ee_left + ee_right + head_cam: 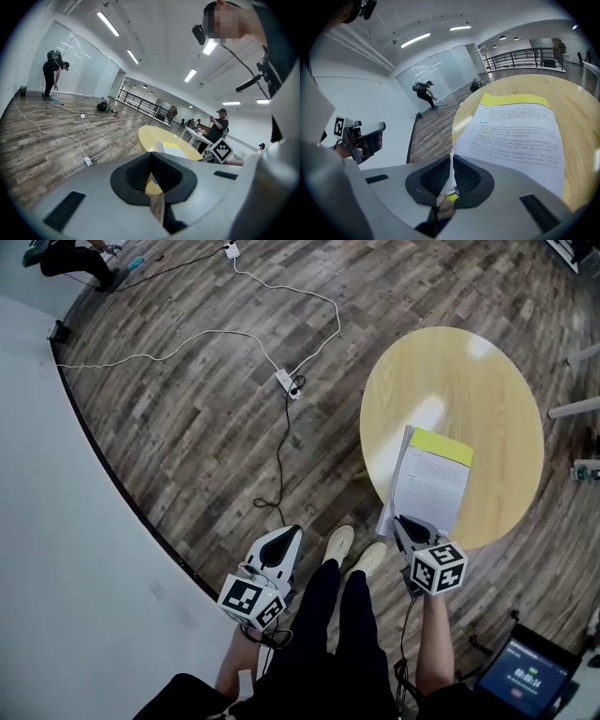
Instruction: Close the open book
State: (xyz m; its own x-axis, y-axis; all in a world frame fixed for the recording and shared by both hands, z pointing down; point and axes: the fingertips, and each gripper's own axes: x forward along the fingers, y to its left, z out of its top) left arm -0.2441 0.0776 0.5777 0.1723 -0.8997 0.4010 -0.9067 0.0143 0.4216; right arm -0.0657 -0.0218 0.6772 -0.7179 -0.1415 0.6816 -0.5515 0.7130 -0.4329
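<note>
A round wooden table (487,381) sits right of centre — the book (433,479) lies at its lower-left edge. On the plank floor (187,437), upper left, a white cable (216,331) trails.

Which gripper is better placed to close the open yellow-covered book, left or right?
Right. The right gripper is shut on the page edge of the open white-paged, yellow-covered book on the round wooden table. The left gripper hangs shut and empty over the floor, away from it.

Your right gripper (401,521) hides the book's (431,479) near edge; its print looks too small to read here.
</note>
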